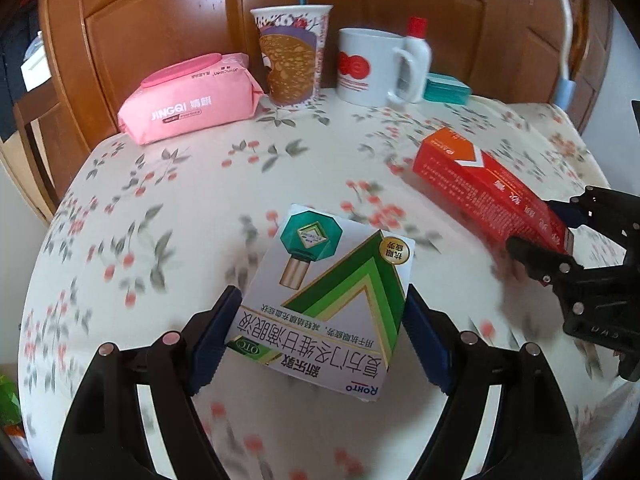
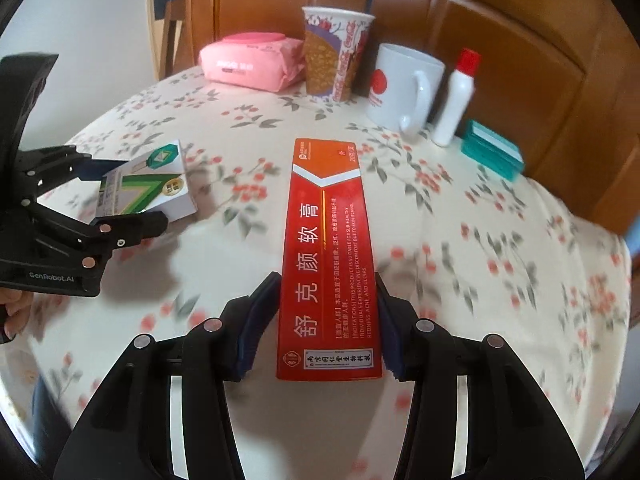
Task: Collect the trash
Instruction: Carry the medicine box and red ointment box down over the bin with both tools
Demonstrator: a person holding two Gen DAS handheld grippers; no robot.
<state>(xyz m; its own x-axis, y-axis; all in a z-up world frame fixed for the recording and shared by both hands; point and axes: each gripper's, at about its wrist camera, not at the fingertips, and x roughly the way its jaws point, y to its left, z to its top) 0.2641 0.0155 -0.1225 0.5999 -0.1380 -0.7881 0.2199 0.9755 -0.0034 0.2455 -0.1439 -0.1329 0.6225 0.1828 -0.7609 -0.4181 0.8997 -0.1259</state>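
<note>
A white and green eye-drop box (image 1: 320,248) sits between the blue pads of my left gripper (image 1: 322,300), which is shut on its near end. The box hangs tilted over the floral tablecloth (image 1: 180,208). My right gripper (image 2: 326,284) is shut on the near end of a long red ointment box (image 2: 326,220), which points away over the table. In the left wrist view the right gripper (image 1: 548,224) and the red box (image 1: 480,180) are at the right. In the right wrist view the left gripper (image 2: 128,194) holds the eye-drop box (image 2: 160,184) at the left.
Along the table's far edge stand a pink wipes pack (image 1: 188,100), a patterned paper cup (image 1: 290,56) with a blue straw, a white mug (image 1: 366,66), a small white bottle with a red cap (image 1: 416,60) and a teal box (image 1: 446,88). Wooden cabinet doors (image 1: 160,12) rise behind.
</note>
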